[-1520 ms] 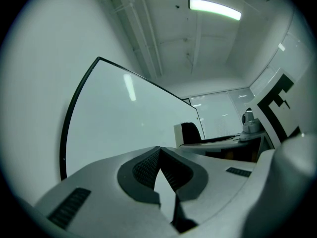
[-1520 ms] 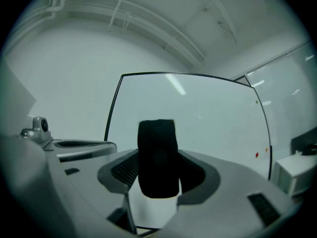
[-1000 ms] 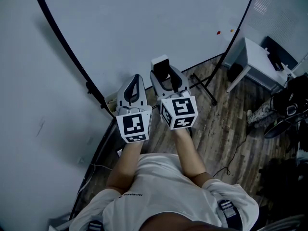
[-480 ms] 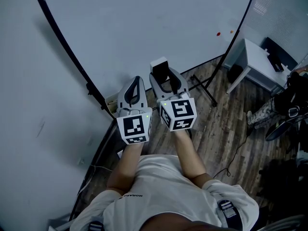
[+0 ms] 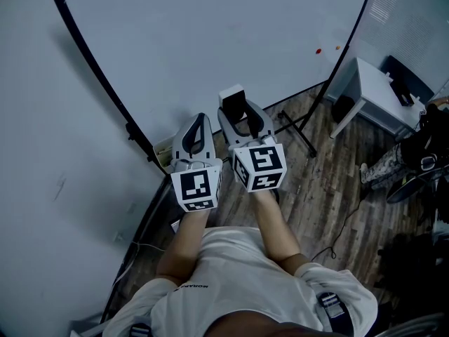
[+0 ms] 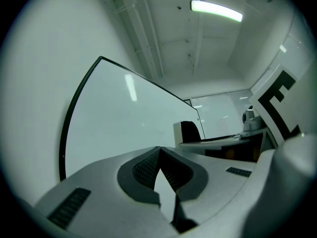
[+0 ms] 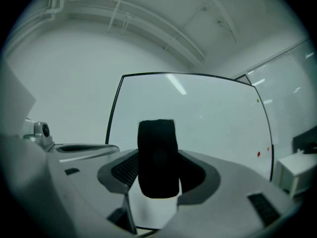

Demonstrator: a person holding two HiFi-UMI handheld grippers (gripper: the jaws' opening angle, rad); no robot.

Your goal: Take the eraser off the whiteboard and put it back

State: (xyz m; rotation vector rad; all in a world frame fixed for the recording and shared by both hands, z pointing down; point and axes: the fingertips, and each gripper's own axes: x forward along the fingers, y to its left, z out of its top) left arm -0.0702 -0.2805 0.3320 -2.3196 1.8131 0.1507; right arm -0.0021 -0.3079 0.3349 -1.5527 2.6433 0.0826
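No movement since before: eraser [image 7: 157, 152] partly hidden within right hand-held gripper [image 7: 159, 175].

shirt [image 5: 238, 269] print reads roughly "morap".

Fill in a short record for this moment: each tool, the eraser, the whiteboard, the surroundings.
left tool: jaws together, empty
right tool: closed on the eraser, pointed at the whiteboard
eraser: black, upright between the jaws, held clear of the whiteboard
whiteboard: blank except small coloured dots near its right edge
surroundings: wooden floor, small white table at right
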